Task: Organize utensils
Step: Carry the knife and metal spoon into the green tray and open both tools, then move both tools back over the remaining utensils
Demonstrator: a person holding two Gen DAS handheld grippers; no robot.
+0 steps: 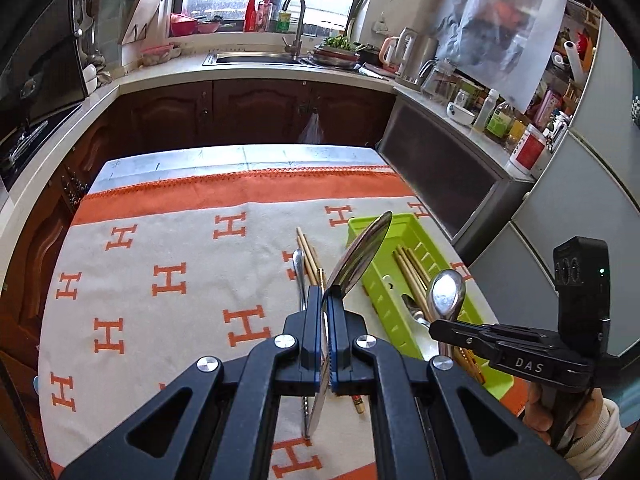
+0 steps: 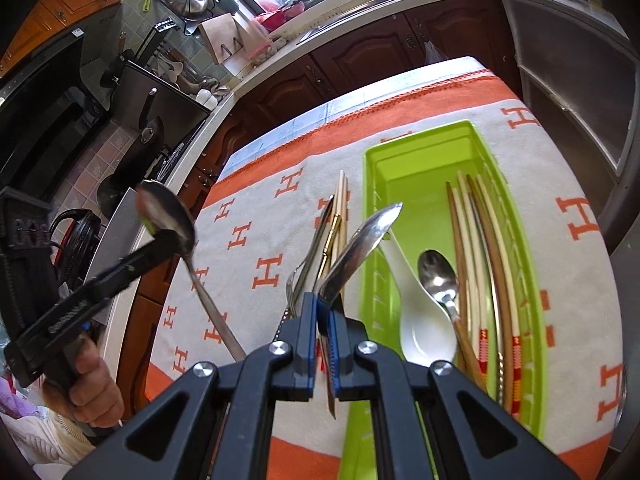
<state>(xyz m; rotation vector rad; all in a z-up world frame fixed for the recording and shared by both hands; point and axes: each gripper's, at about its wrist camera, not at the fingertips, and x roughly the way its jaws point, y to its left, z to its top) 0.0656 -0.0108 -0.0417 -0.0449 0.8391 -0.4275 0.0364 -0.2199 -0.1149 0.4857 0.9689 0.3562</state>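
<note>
Two steel spoons (image 1: 366,256) (image 2: 362,240), stiff, light, slippery: each gripper's jaws (image 1: 325,332) (image 2: 323,336) clamped shut on a handle, above green tray (image 2: 476,136).

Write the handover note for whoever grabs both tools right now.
Left tool: shut on a metal spoon, held above the cloth.
Right tool: shut on a second metal spoon, over the left edge of the green tray.
Done: the tray already holds several chopsticks, a white ceramic spoon and a small metal spoon.
Left: drop both held spoons in the tray, then collect the loose chopsticks and the metal utensils beside them on the cloth, just left of the tray.
</note>
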